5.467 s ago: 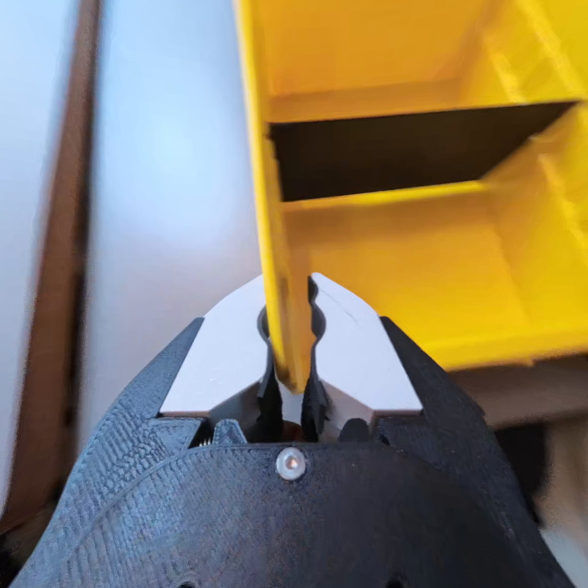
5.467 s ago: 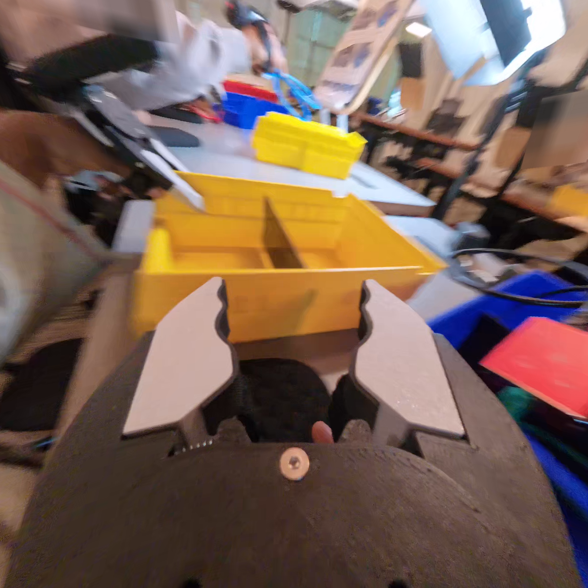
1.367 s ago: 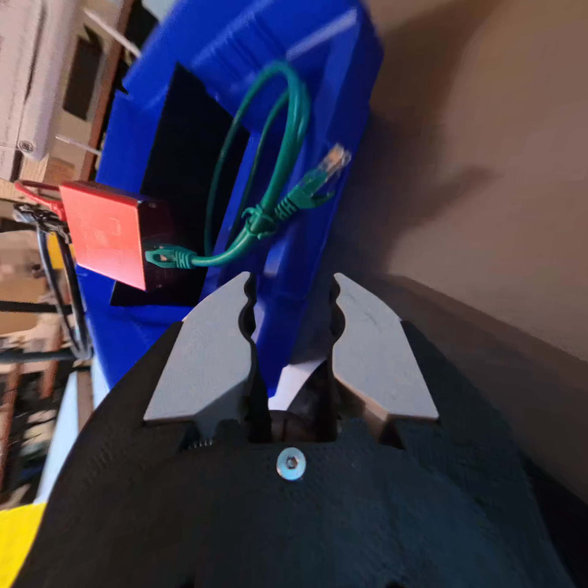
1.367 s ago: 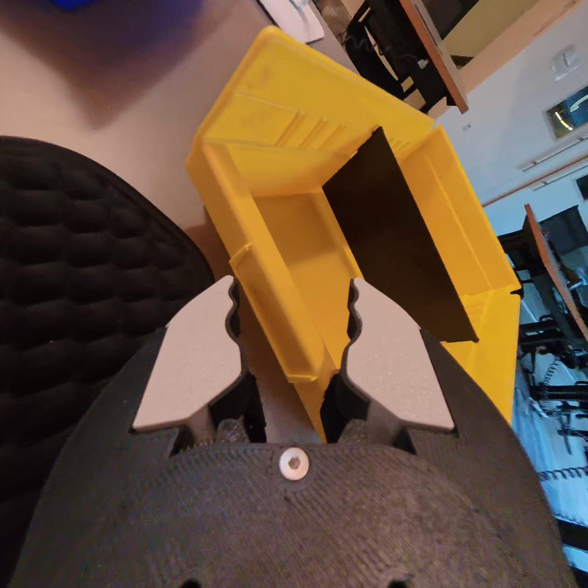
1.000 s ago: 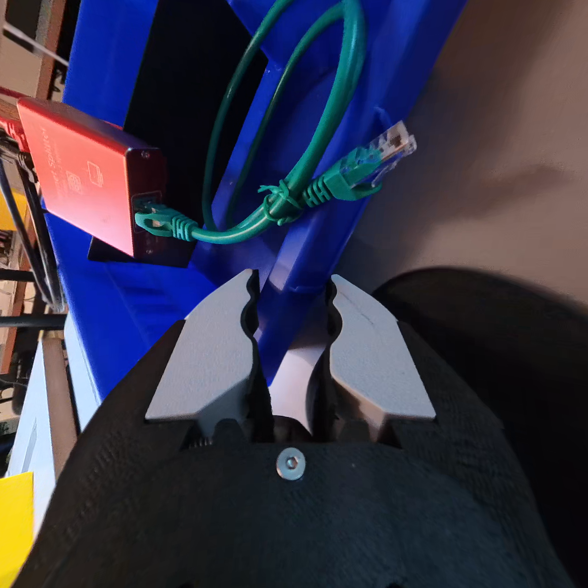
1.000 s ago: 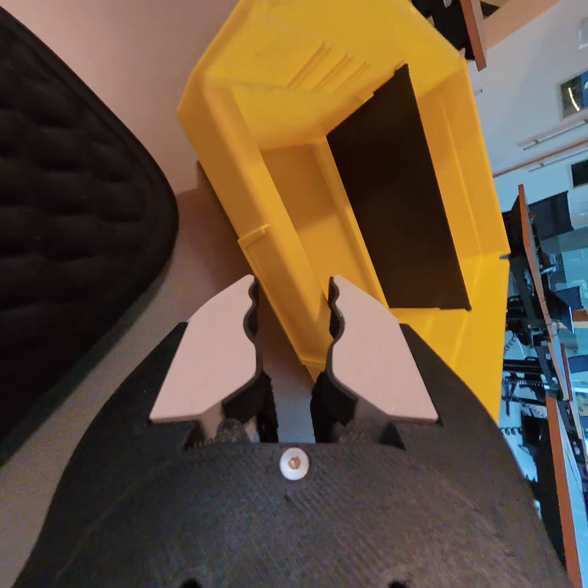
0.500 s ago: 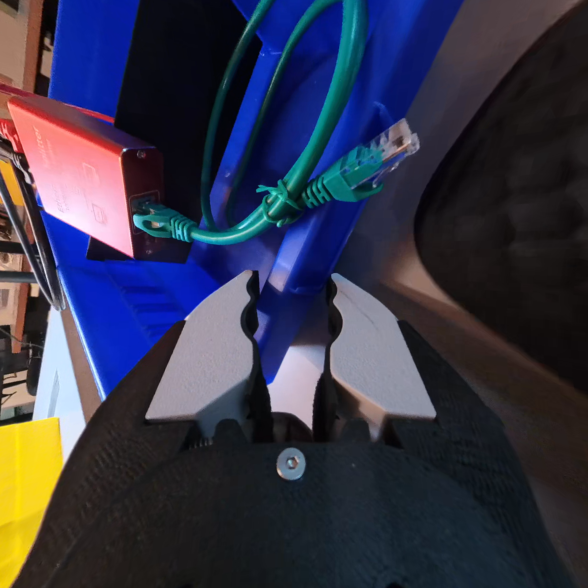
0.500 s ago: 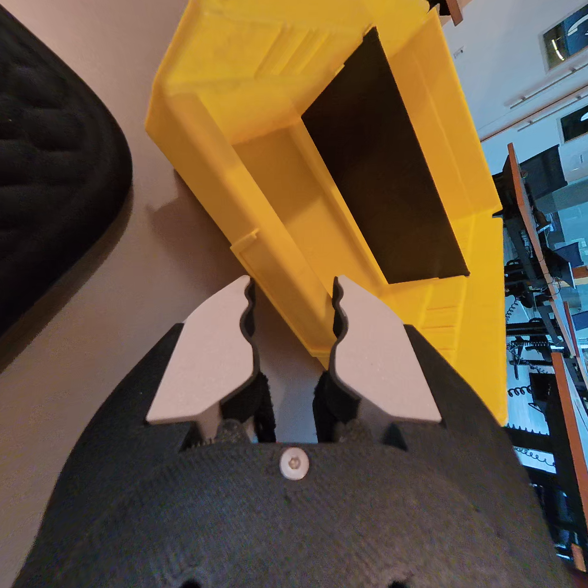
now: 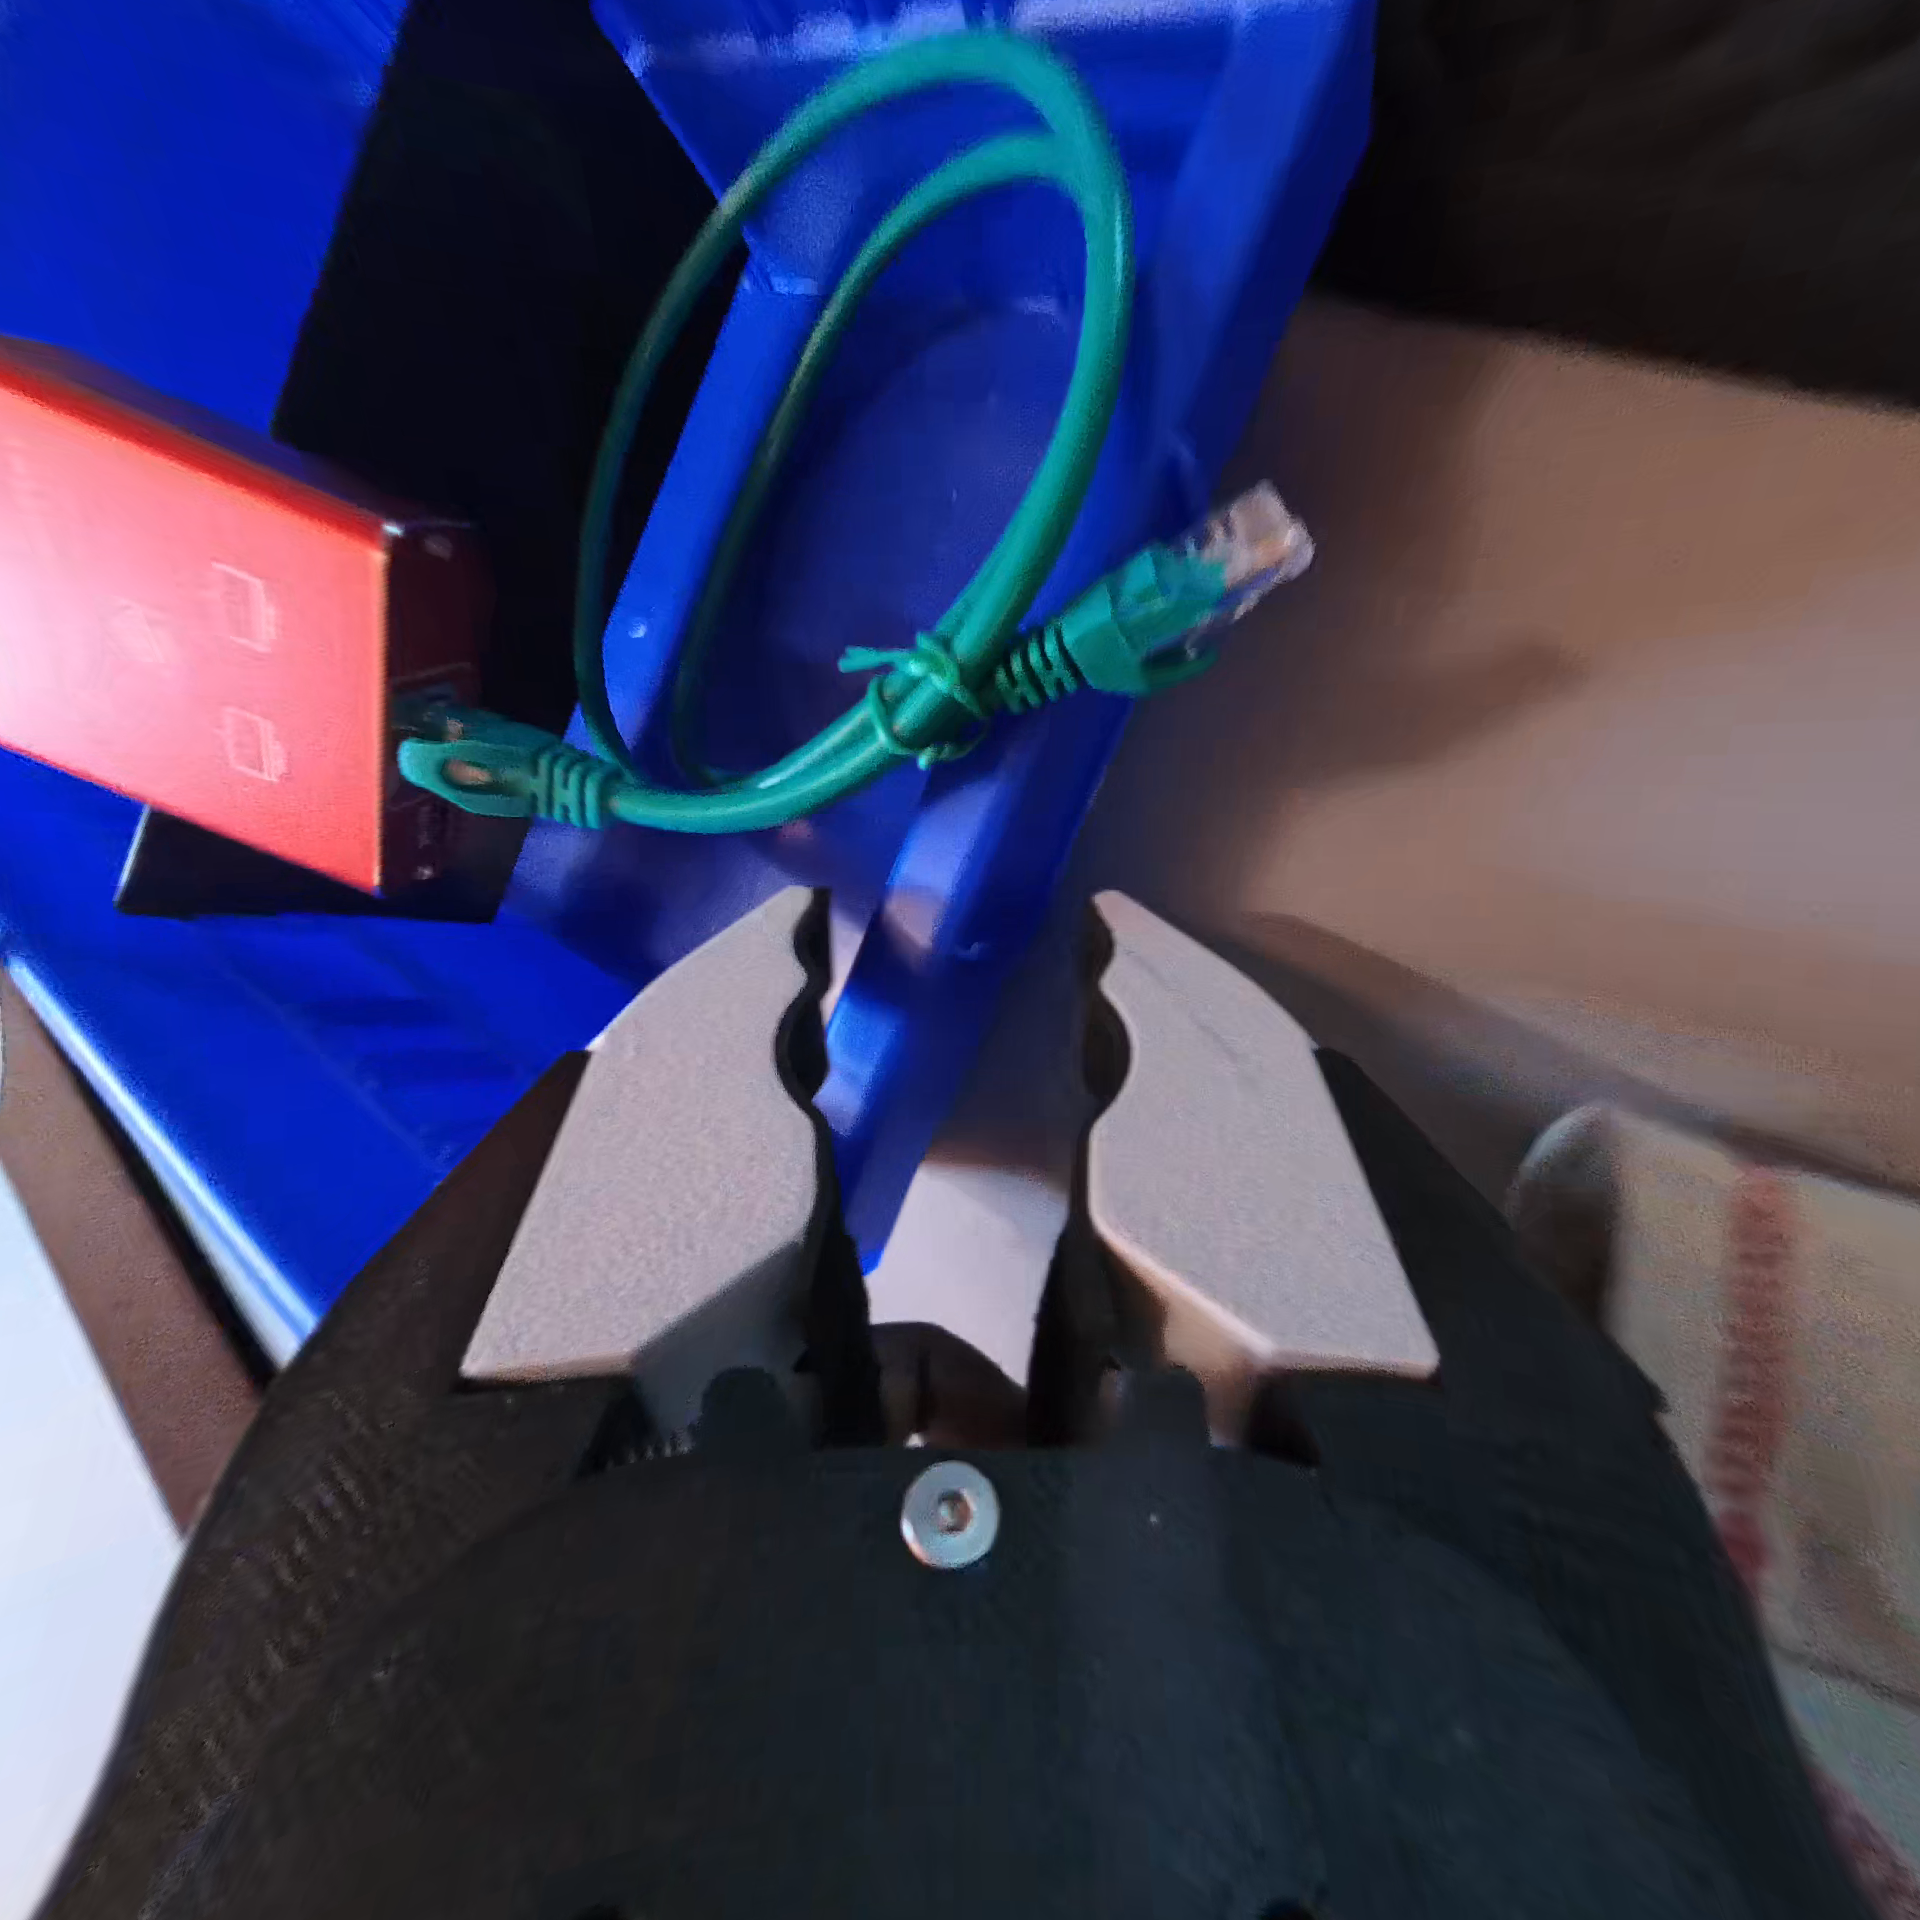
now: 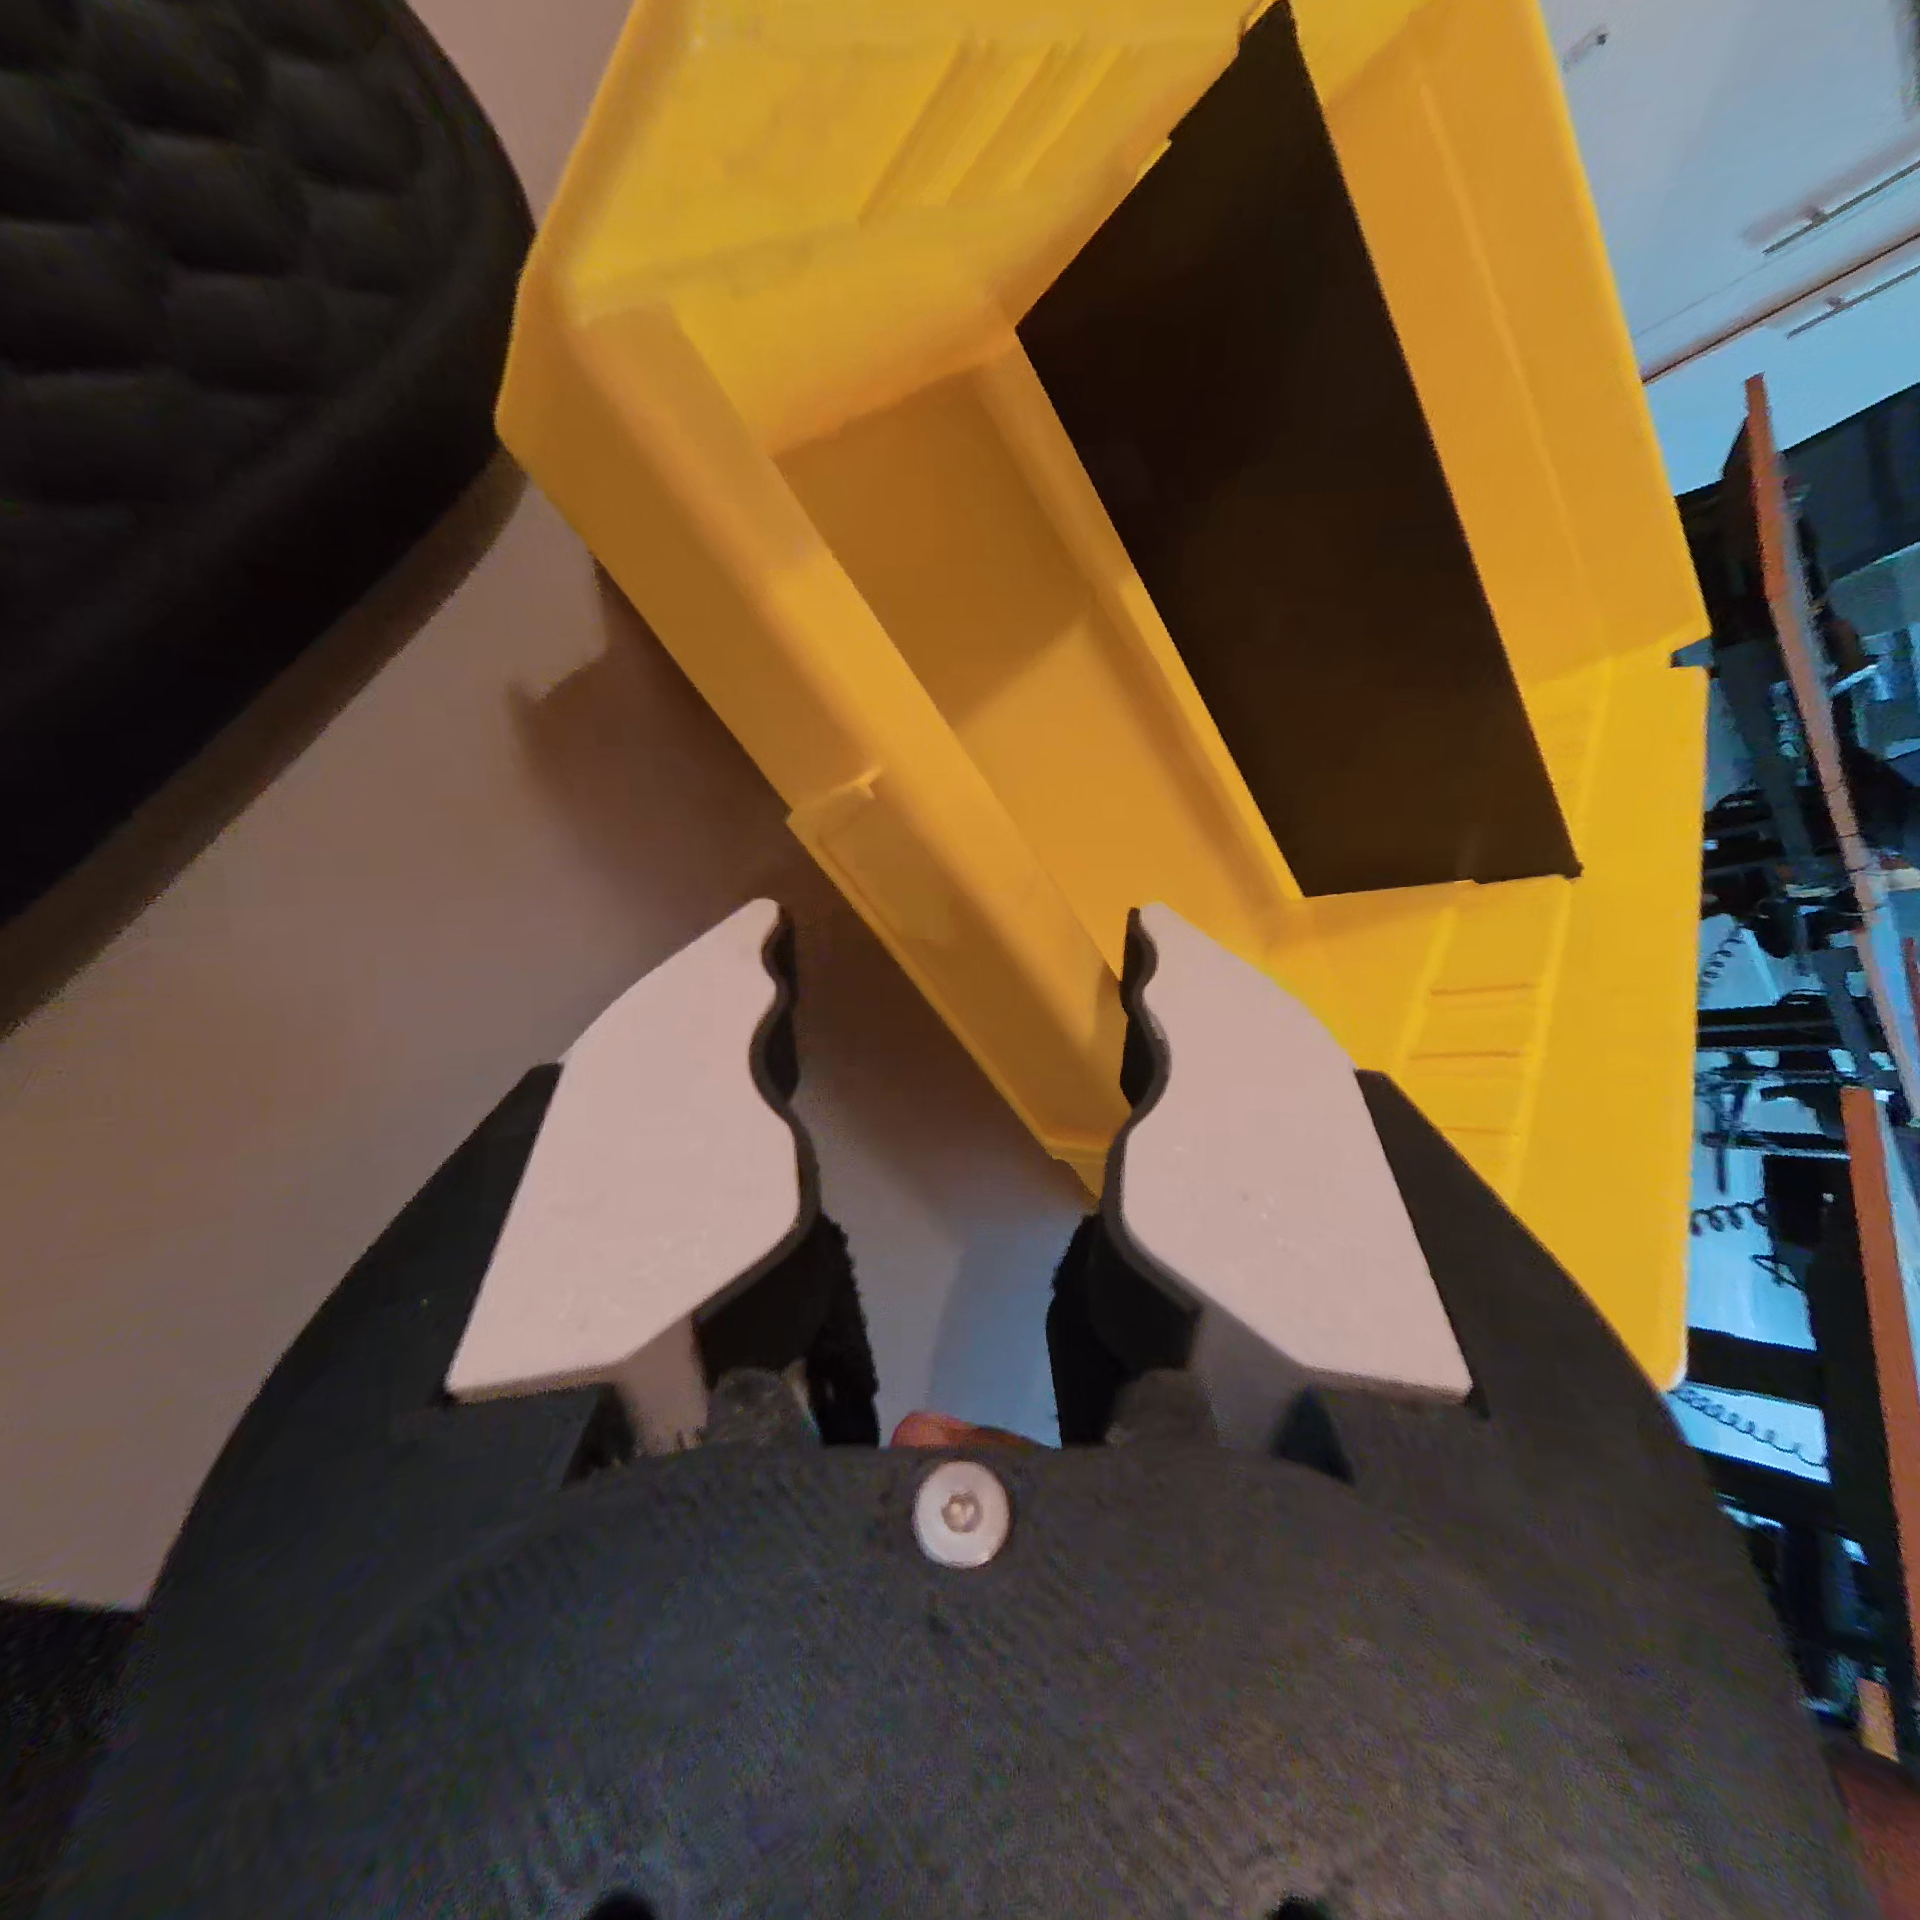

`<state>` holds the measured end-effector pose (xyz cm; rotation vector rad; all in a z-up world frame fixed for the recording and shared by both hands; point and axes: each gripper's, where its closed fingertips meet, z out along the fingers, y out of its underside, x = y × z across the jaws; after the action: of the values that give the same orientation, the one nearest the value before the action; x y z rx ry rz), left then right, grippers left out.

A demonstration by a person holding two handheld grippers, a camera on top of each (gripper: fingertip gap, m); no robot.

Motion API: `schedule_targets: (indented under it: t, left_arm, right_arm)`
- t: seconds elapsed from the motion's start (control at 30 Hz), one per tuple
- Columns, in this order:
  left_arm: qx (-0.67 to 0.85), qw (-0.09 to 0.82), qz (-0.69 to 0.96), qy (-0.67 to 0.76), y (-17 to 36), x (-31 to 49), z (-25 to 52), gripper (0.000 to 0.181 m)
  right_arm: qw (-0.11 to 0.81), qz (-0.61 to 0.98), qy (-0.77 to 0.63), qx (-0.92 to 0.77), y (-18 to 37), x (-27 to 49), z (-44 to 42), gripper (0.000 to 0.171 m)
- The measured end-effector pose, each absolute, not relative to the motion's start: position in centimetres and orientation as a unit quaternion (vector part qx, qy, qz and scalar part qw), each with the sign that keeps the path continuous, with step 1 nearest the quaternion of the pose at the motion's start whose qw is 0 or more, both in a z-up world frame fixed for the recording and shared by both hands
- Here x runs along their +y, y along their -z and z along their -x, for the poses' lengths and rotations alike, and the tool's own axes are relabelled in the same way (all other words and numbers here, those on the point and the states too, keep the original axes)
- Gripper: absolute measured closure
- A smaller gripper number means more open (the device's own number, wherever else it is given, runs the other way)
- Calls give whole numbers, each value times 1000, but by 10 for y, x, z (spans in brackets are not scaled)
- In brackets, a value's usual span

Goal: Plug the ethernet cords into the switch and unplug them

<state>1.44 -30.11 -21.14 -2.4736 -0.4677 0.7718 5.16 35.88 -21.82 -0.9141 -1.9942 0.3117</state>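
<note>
- The green ethernet cord [image 9: 1081, 343] hangs in a tied loop over the wall of the blue bin [image 9: 1247, 260], ahead of and above the left gripper [image 9: 951, 914].
- One plug sits in a port on the end face of the red switch [image 9: 187, 634], up and to the left of that gripper.
- The cord's free clear plug [image 9: 1242, 545] sticks out past the bin's wall, above the right-hand finger and well clear of it.
- The left gripper's jaws stand apart with the bin's lower wall edge between them; nothing is gripped.
- The right gripper [image 10: 956, 925] is also parted and empty, its right fingertip touching or just beside the near wall of the yellow bin [image 10: 727, 520].
- No cord or switch shows in the right wrist view.
</note>
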Motion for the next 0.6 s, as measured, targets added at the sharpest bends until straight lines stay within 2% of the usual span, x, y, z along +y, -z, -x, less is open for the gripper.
schedule_targets:
  t: [0.07, 0.17, 0.27, 0.4, 0.6]
  left_arm:
    - [-190, 319, 881, -292, 186, -292, -19, 124]
    - [-214, 461, 785, -355, 113, -271, -14, 123]
    - [-412, 503, 639, -411, 64, -294, 25, 118]
    - [-544, 497, 601, -309, 103, -286, 45, 97]
    - [-625, 396, 596, -310, 156, -313, 74, 90]
  right_arm:
    - [450, 375, -147, -797, 210, 358, -54, 106]
    - [485, 373, -232, -756, 178, 345, -52, 105]
    - [524, 370, -319, -698, 141, 334, -51, 106]
    - [551, 359, -335, -674, 124, 331, -57, 109]
    - [563, 349, -282, -694, 126, 335, -55, 110]
